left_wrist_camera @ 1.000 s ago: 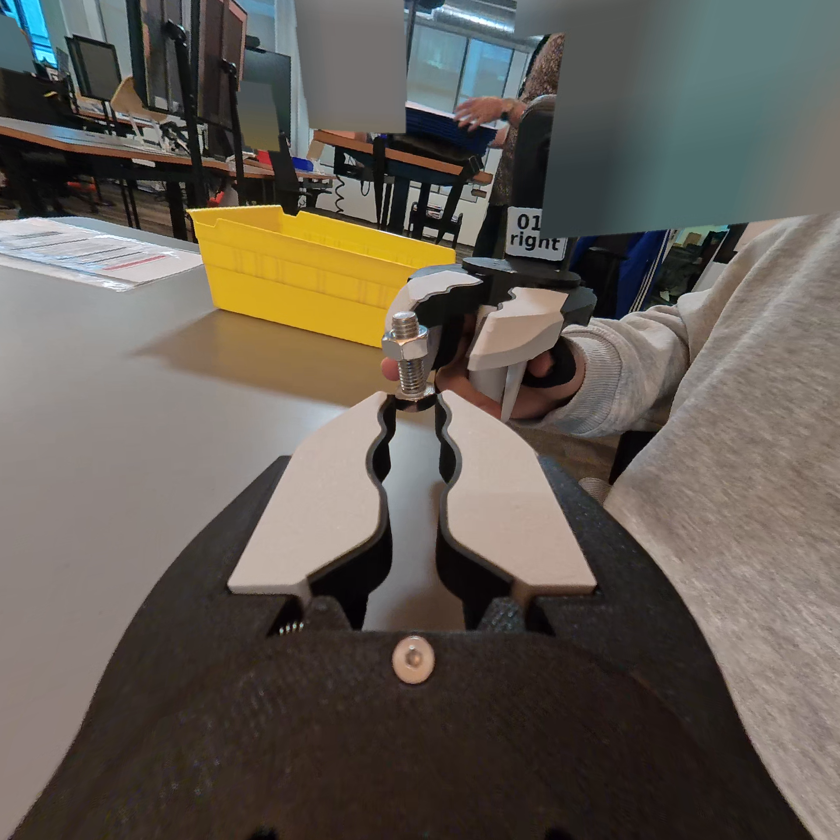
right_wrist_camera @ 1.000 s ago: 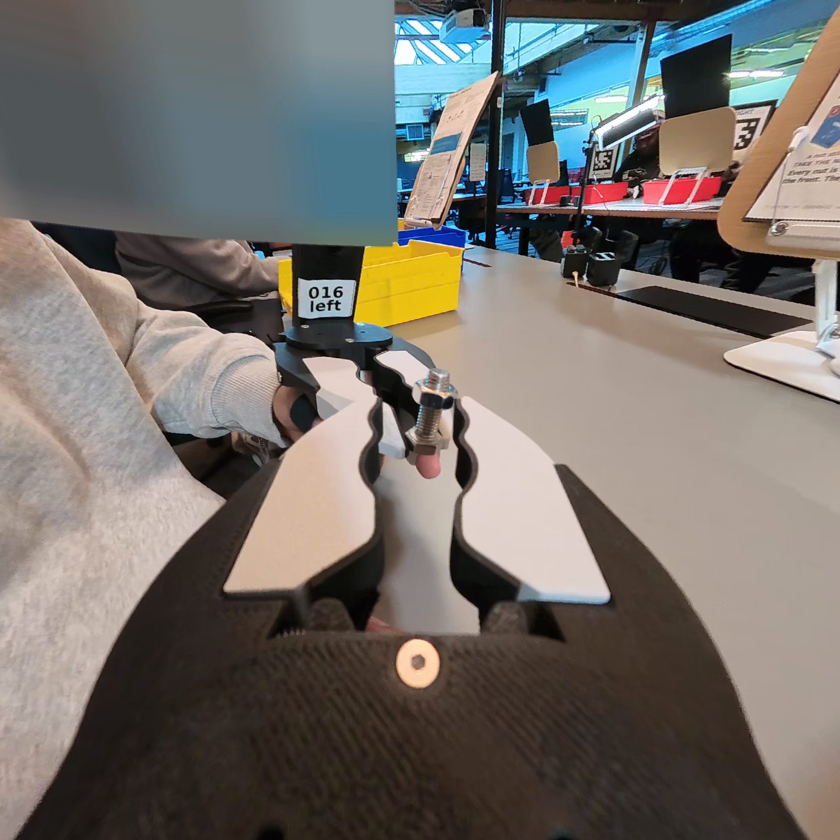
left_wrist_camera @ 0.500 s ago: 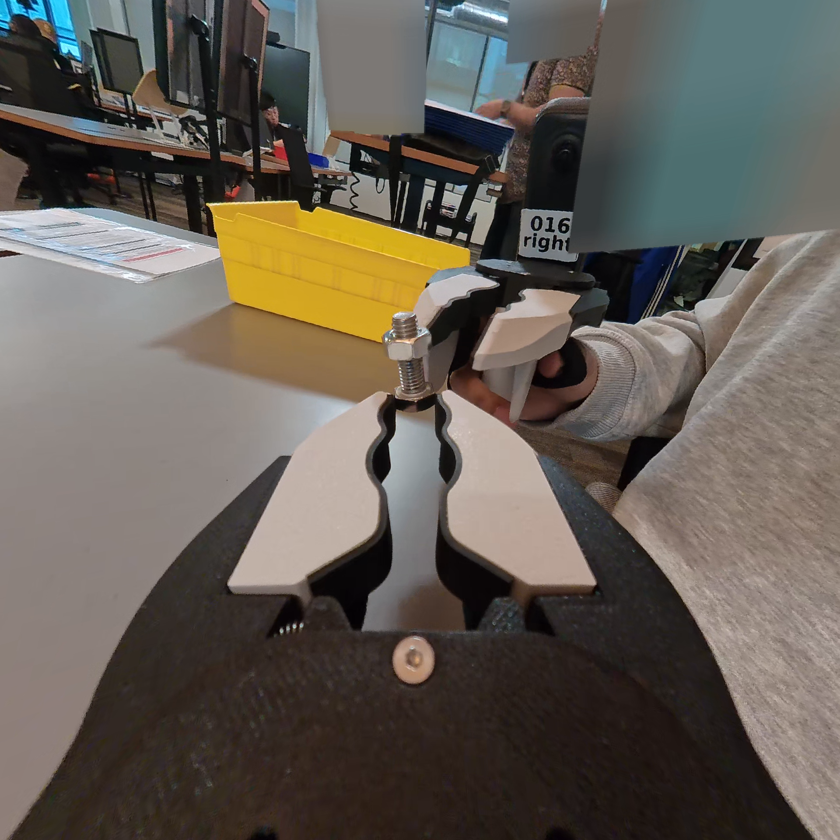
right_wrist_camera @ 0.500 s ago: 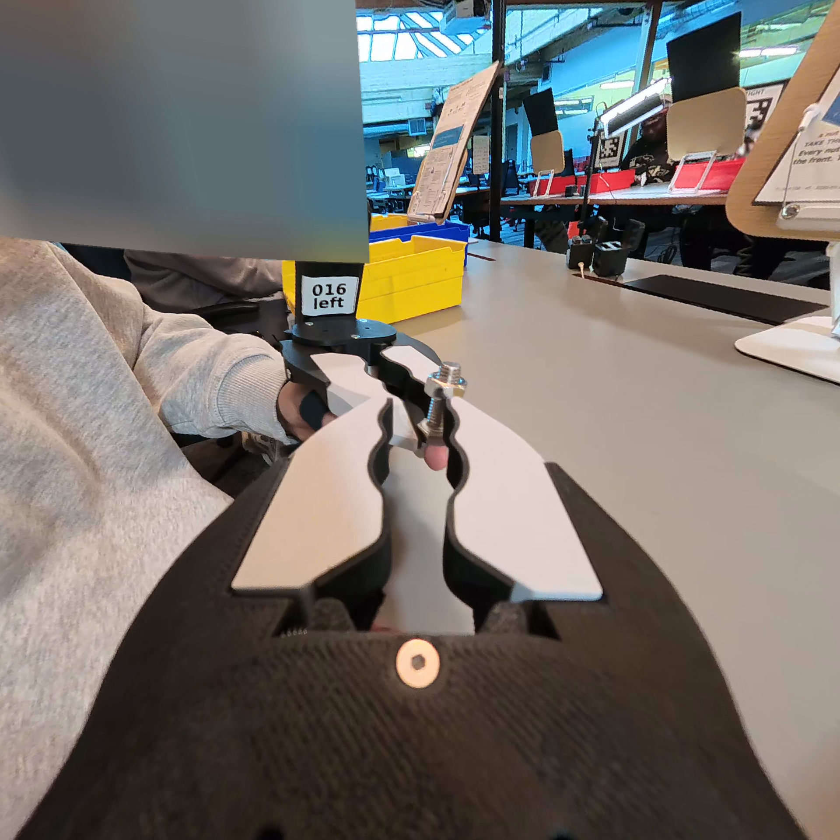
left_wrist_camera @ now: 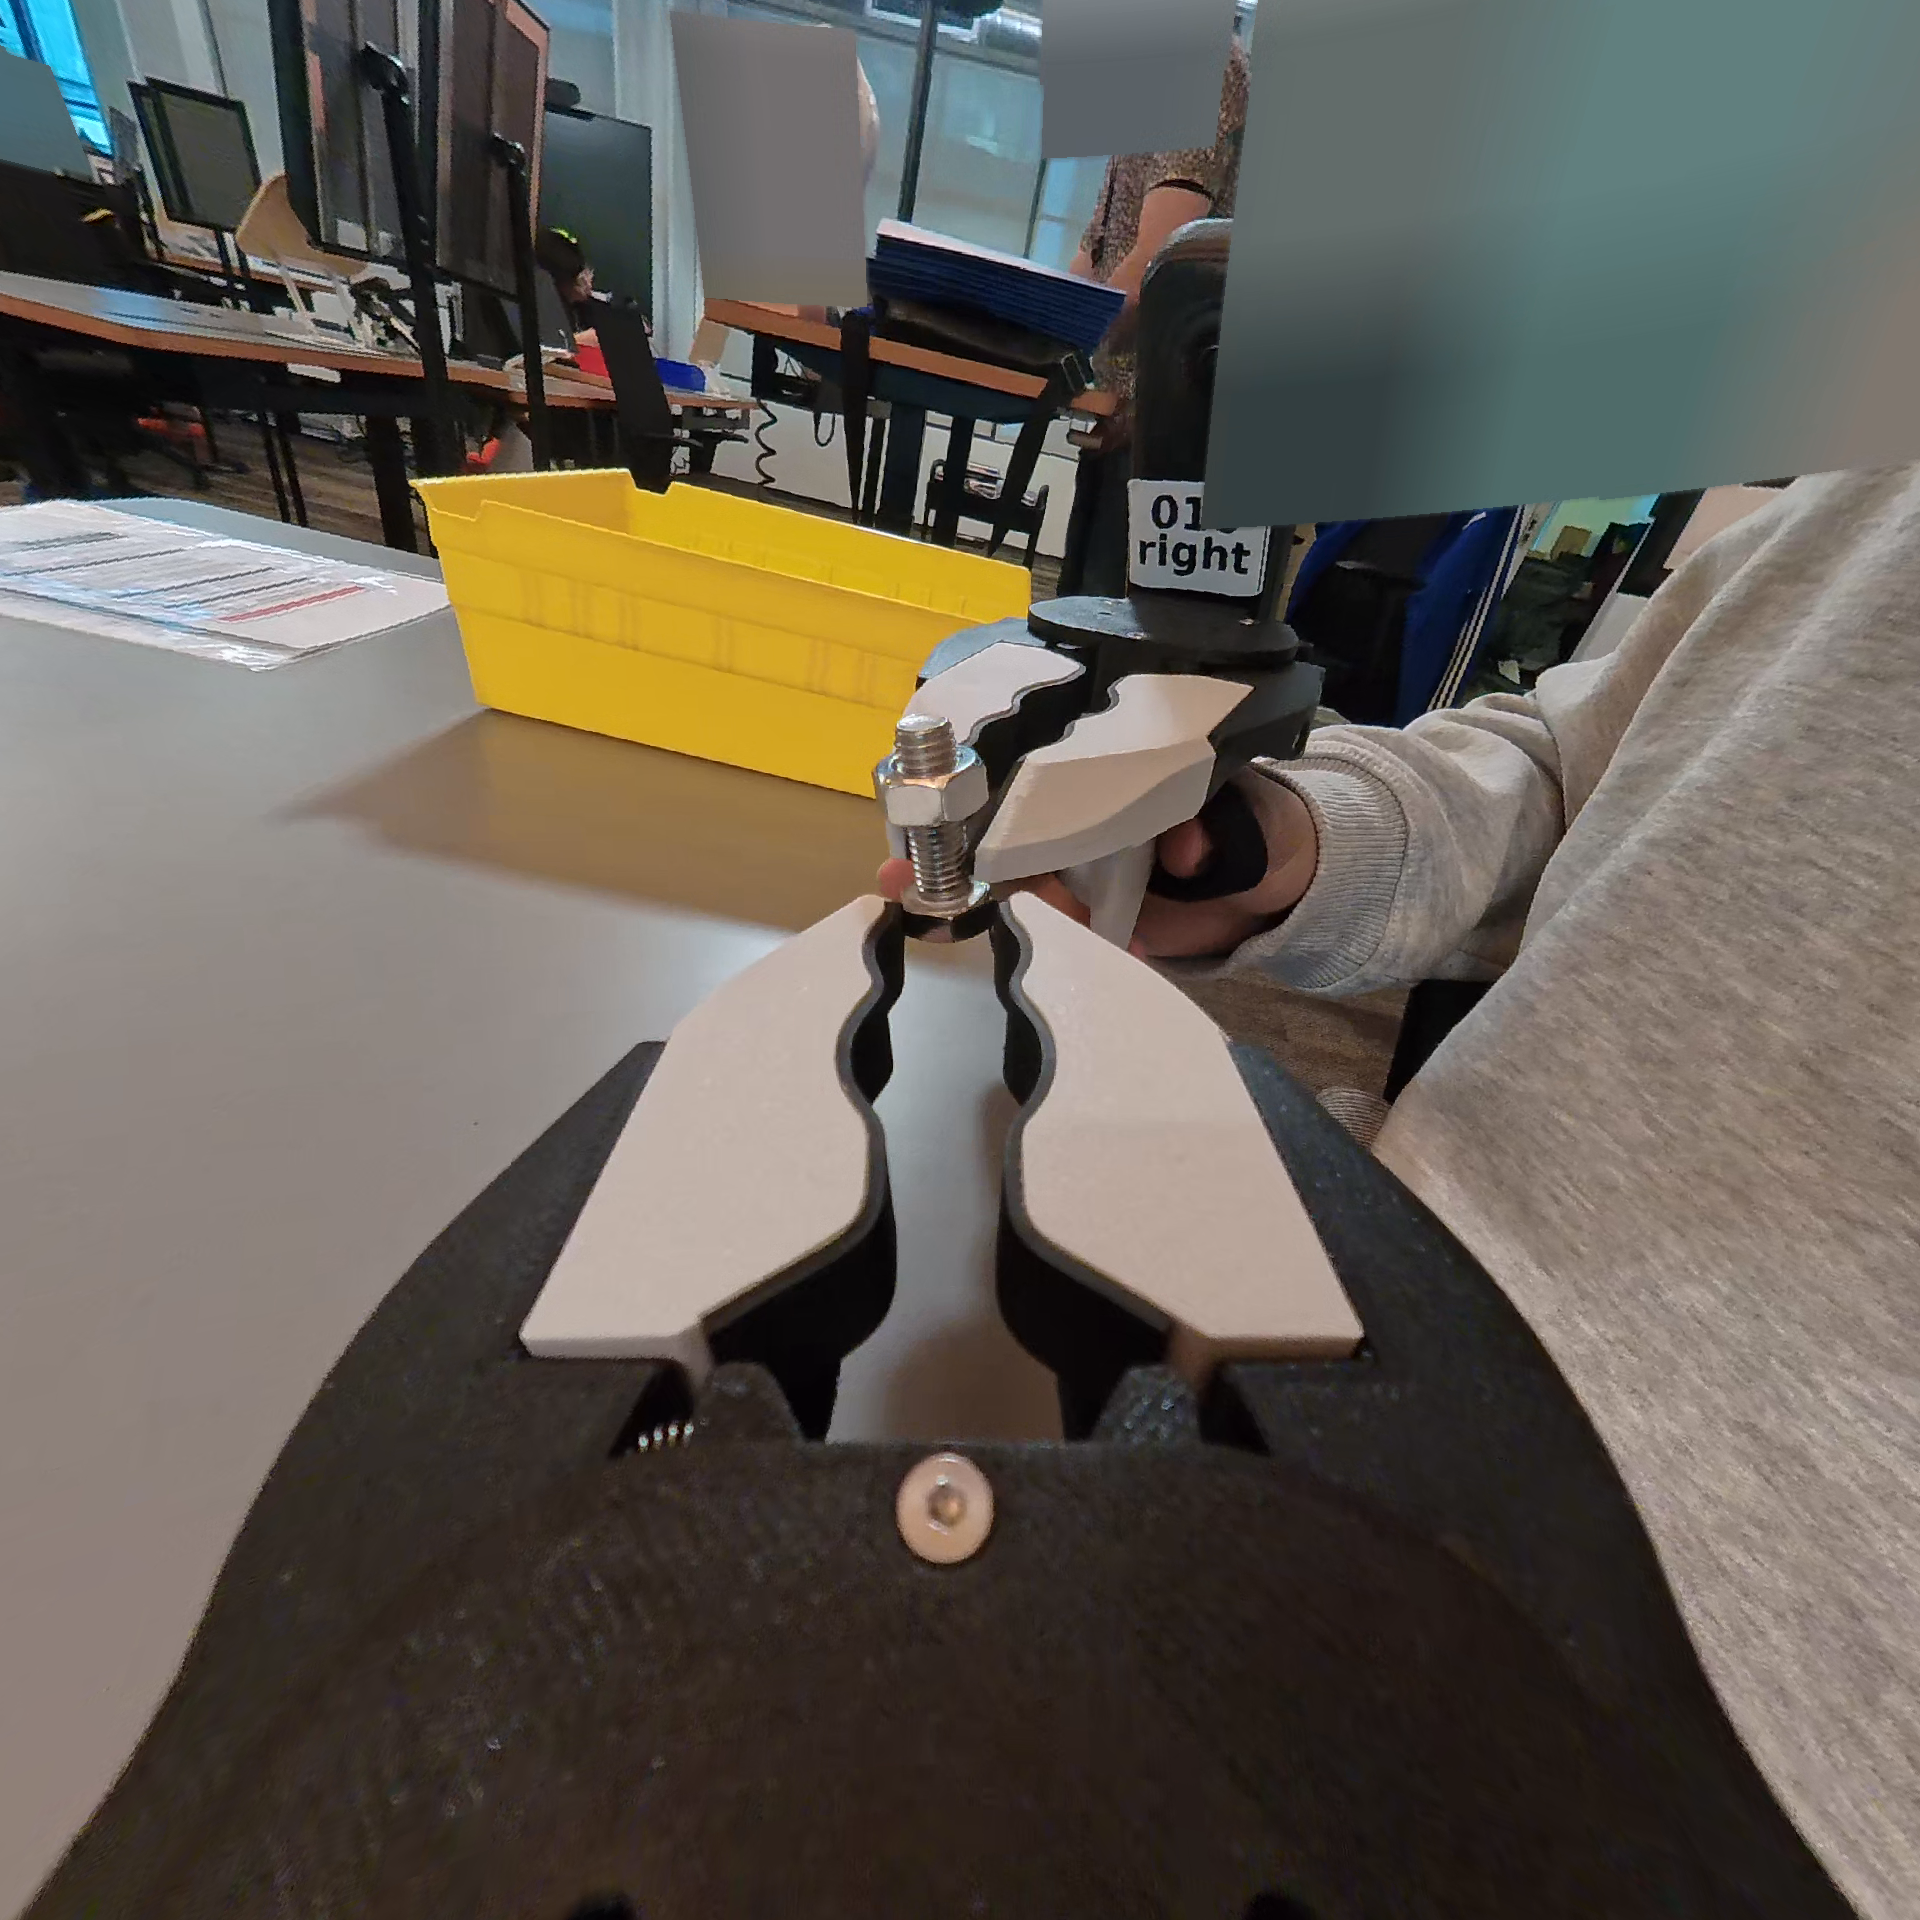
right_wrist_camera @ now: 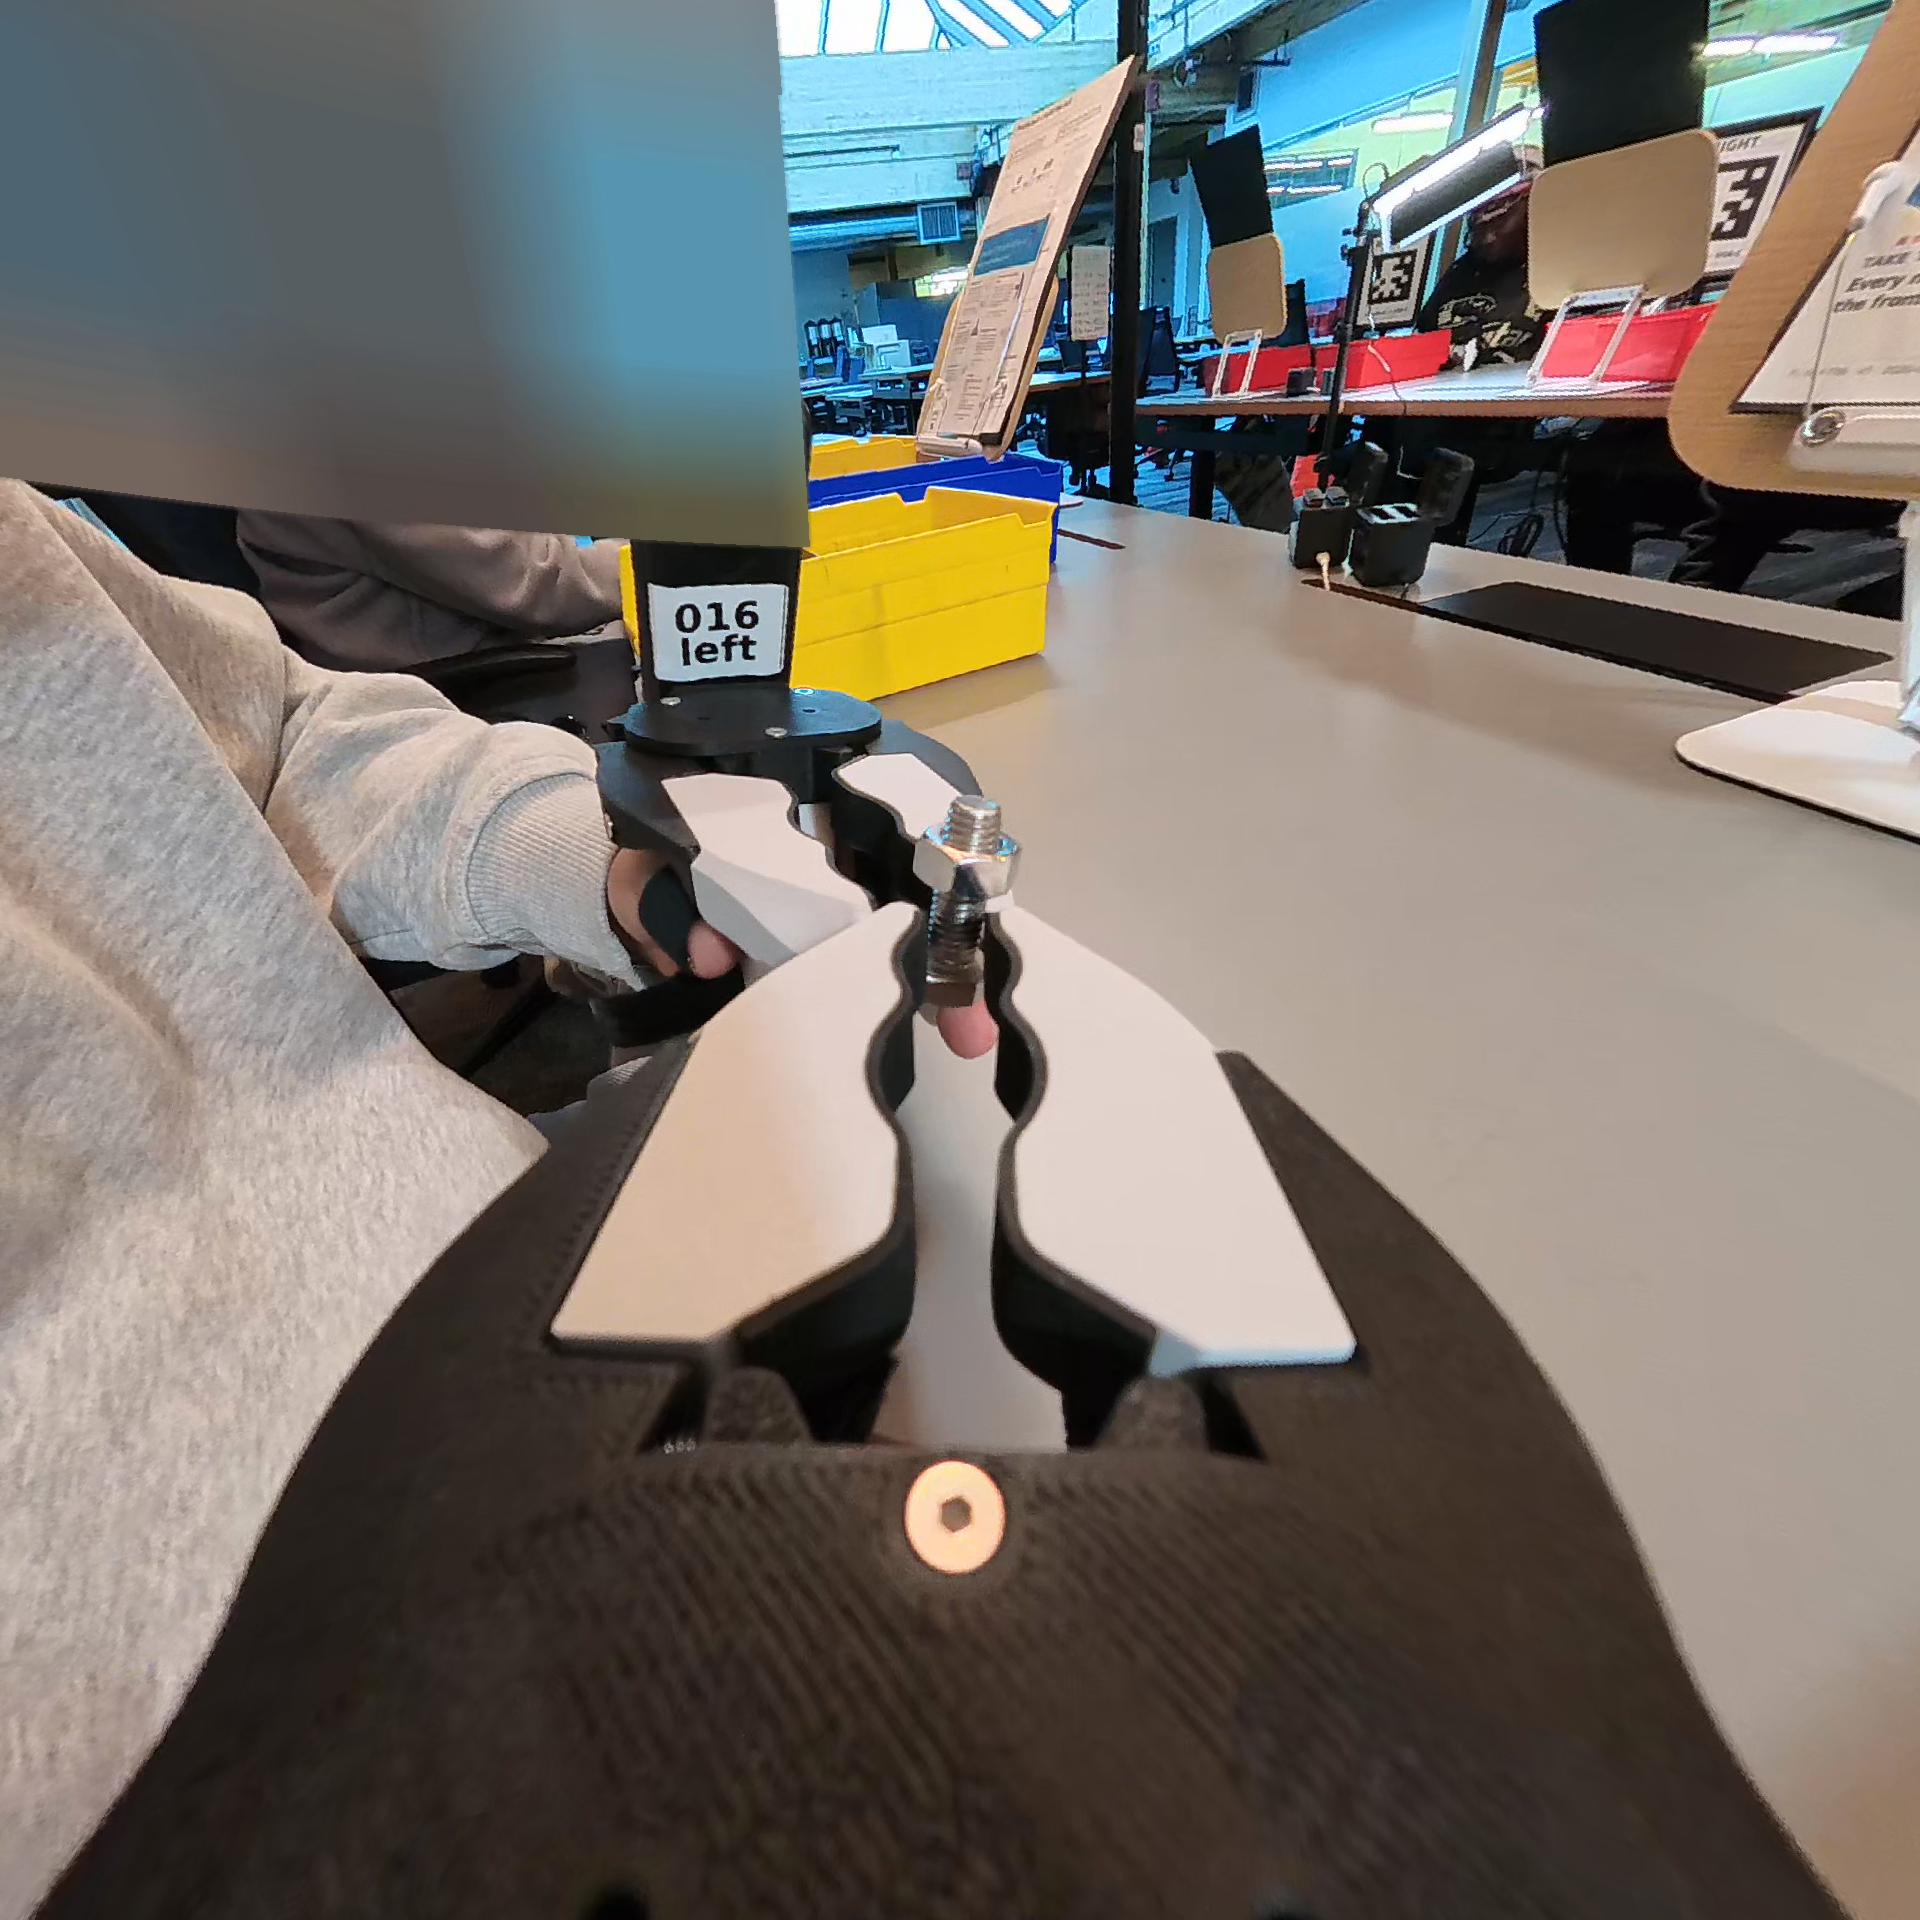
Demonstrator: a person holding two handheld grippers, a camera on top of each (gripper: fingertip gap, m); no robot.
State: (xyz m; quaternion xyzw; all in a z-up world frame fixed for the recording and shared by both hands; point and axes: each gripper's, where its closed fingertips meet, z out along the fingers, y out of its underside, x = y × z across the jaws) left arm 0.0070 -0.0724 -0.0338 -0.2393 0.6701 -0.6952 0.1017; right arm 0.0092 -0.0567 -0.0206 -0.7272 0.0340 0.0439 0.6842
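Note:
A steel bolt (left_wrist_camera: 935, 868) stands upright above the grey table (left_wrist_camera: 260, 987), with a hex nut (left_wrist_camera: 930, 792) threaded near its top. My left gripper (left_wrist_camera: 940, 914) is shut on the bolt's head at its fingertips. My right gripper (left_wrist_camera: 951, 790) comes in from the right, tilted, with its fingers closed on the nut. In the right wrist view my right gripper (right_wrist_camera: 956, 920) has the bolt (right_wrist_camera: 954, 940) between its tips and the nut (right_wrist_camera: 966, 857) at their top edge. The left gripper's fingers (right_wrist_camera: 748, 862) show behind, and a fingertip shows under the bolt.
A yellow bin (left_wrist_camera: 727, 644) stands on the table behind the bolt, with printed sheets (left_wrist_camera: 187, 592) at far left. The right wrist view shows yellow (right_wrist_camera: 925, 603) and blue (right_wrist_camera: 935, 483) bins, a black mat (right_wrist_camera: 1662, 644) and a white stand base (right_wrist_camera: 1808, 758). Grey sleeves flank both grippers. My two grippers' fingertips are within a few centimetres of each other.
My right gripper drew slightly off the nut, then came back onto it with its jaws narrower and more tilted. My left gripper kept hold of the bolt.

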